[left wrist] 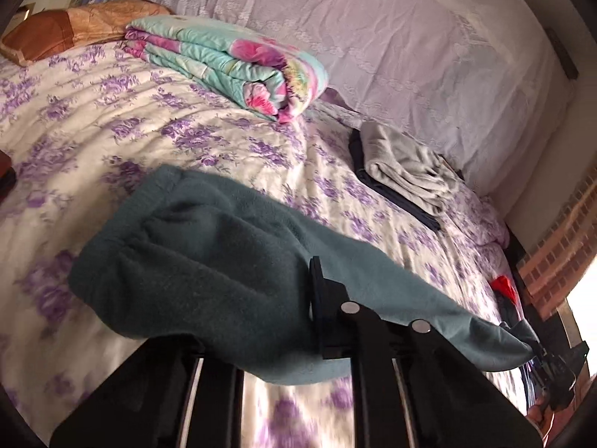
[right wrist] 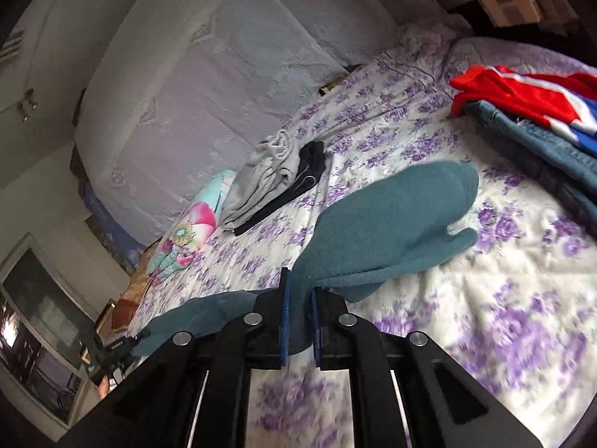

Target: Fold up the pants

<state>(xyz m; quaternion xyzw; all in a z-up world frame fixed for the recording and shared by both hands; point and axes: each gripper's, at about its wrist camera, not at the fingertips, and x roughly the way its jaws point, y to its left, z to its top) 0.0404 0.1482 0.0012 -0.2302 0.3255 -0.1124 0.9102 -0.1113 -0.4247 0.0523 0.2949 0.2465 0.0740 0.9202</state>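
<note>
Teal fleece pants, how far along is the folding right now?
Done: a grey and a dark garment lie folded in a stack by the pillows. In hand: the teal fleece pants hang stretched between the left gripper and right gripper, both shut on the fabric, legs trailing on the bedspread. Left: folding these, then the unfolded jeans and red garment.

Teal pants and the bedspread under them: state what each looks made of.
Teal pants: likely fleece, matte with a fuzzy nap and soft thick folds. Bedspread: seemingly quilted woven cloth, printed with purple flowers, puckered along stitched lines with a slight sheen; the fibre cannot be told.
</note>
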